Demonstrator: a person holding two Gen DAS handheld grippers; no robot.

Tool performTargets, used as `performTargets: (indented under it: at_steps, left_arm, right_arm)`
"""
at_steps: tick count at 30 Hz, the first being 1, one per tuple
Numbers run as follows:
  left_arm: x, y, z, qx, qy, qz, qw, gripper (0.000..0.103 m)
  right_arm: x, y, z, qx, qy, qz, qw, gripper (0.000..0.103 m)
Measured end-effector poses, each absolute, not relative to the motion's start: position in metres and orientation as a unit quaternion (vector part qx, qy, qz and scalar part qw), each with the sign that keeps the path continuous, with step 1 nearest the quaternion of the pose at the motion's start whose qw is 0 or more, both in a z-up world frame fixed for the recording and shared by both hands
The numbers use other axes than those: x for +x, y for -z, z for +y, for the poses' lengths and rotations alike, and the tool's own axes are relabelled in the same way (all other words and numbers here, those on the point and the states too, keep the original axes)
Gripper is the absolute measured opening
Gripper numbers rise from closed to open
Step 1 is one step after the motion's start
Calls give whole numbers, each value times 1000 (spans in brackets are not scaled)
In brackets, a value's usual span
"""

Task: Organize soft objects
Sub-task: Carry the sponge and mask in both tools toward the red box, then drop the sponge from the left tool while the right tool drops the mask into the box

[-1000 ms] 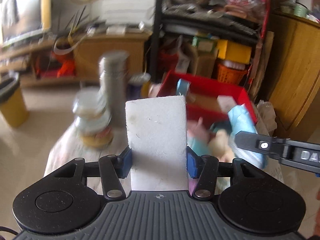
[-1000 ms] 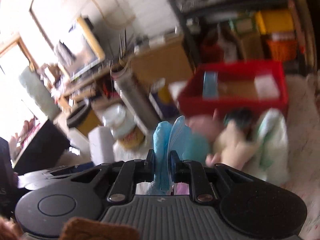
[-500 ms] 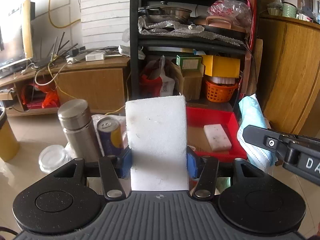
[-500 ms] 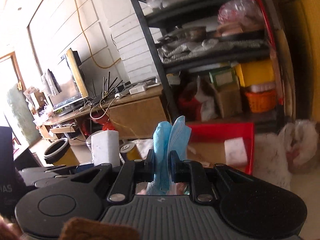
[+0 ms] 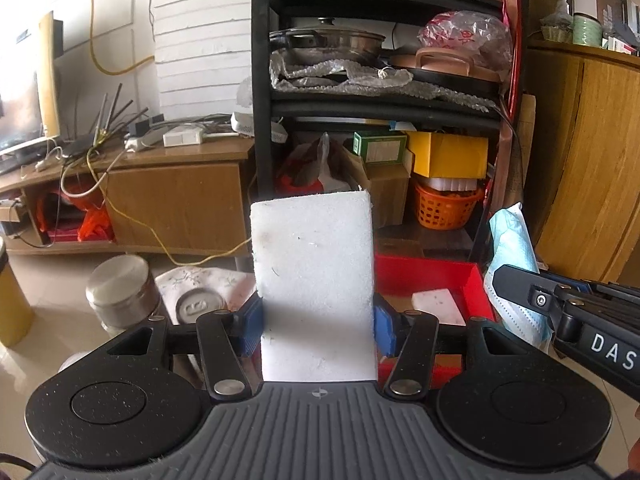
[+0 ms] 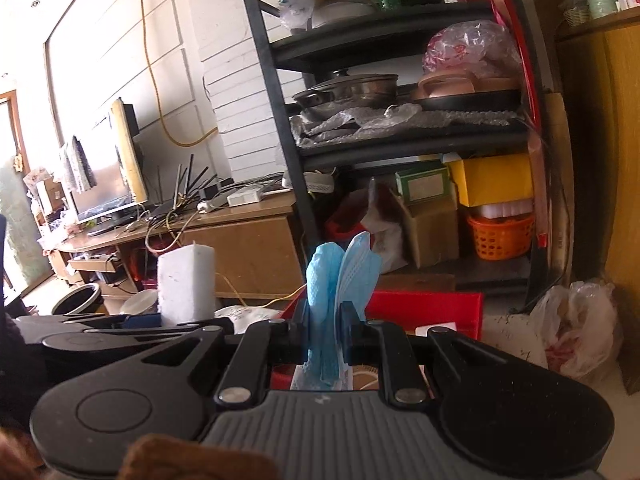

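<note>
Biggest thing in the room is the black shelving unit (image 5: 384, 92), stuffed with pots, bubble wrap, a yellow box and an orange basket (image 5: 444, 206), with a long wooden TV stand (image 5: 176, 196) beside it buried in cables. Down in front sits a red bin (image 5: 432, 276) with a white bar of sponge or soap lying in it (can't tell which). Left of the bin there's a steel thermos (image 5: 120, 290) and a drink can (image 5: 199, 306) on a flowery white cloth. Now the tools: the left gripper (image 5: 316, 320) has its blue pads pressed against both sides of a white foam block (image 5: 314, 280), jaws about half spread because the block is that wide, and it's held upright in the air, left of and nearer than the bin. The right gripper (image 6: 325, 336) is clamped all the way down on a blue face mask (image 6: 340, 276), which sticks up out of the jaws in a folded bunch, just in front of the bin.
</note>
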State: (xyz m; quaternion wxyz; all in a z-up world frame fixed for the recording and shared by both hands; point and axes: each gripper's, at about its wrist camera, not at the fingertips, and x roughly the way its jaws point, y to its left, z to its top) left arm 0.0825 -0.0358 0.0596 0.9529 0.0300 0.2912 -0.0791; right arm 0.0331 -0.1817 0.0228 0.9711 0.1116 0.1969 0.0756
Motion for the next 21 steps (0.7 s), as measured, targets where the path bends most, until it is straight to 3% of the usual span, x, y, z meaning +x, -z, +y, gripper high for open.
performTargets:
  at_steps: [21]
  left_arm:
    - [141,-43,-48,39,52,300,952,55]
  right_arm:
    - [104,-3,-199,100,-52,216,970,0]
